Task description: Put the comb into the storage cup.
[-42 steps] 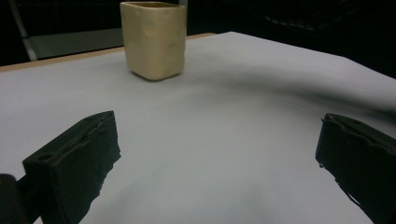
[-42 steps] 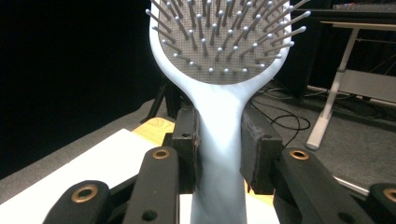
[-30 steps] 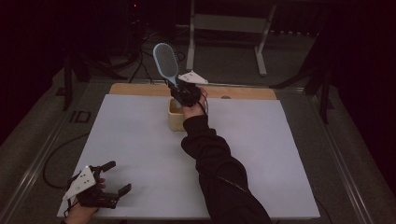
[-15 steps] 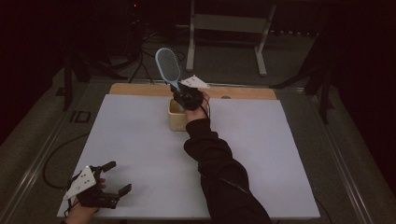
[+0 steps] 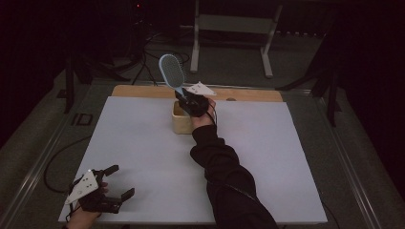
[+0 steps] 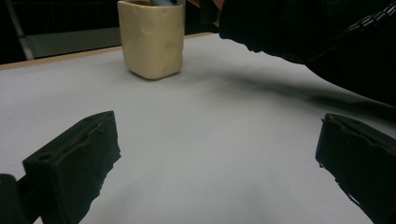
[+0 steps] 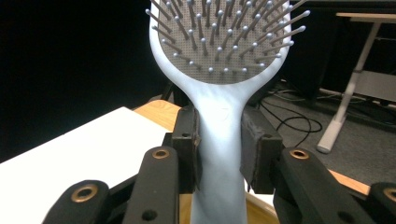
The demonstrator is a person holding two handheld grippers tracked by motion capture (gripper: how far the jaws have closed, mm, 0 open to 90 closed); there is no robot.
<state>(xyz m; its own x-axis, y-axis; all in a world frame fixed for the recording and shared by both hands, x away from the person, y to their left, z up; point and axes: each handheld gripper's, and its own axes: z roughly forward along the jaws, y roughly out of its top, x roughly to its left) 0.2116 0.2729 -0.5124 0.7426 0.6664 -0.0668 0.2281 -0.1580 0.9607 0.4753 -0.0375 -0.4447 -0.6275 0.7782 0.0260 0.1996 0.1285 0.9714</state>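
No brand, label or writing can be read on anything in these views. A cream, square-walled holder (image 5: 180, 120) stands on the far middle of the white tabletop (image 5: 143, 152), just in front of a bare wooden strip along the far edge. The right gripper (image 5: 187, 101) hangs right over the holder's opening, with its grey three-cornered plate on top, and its jaws are clamped on the neck of a pale blue paddle hairbrush (image 5: 171, 71). The brush stands almost upright, its oval head above the gripper and leaning a little to the left; its handle runs down toward the holder, but the gripper and hand hide the lower end, so it cannot be told whether the handle tip is inside or touches the walls. In the right gripper view the hairbrush (image 7: 219, 116) shows a grey pad of ball-tipped pins, with the top of the head cut off by the frame. The left gripper (image 5: 113, 187) rests at the near left corner of the tabletop, well apart from the holder, its jaws spread wide with nothing between them. From the left gripper view the holder (image 6: 150, 39) has dented sides, and a dark sleeve (image 6: 299, 32) covers its upper right; what lies inside is not visible.
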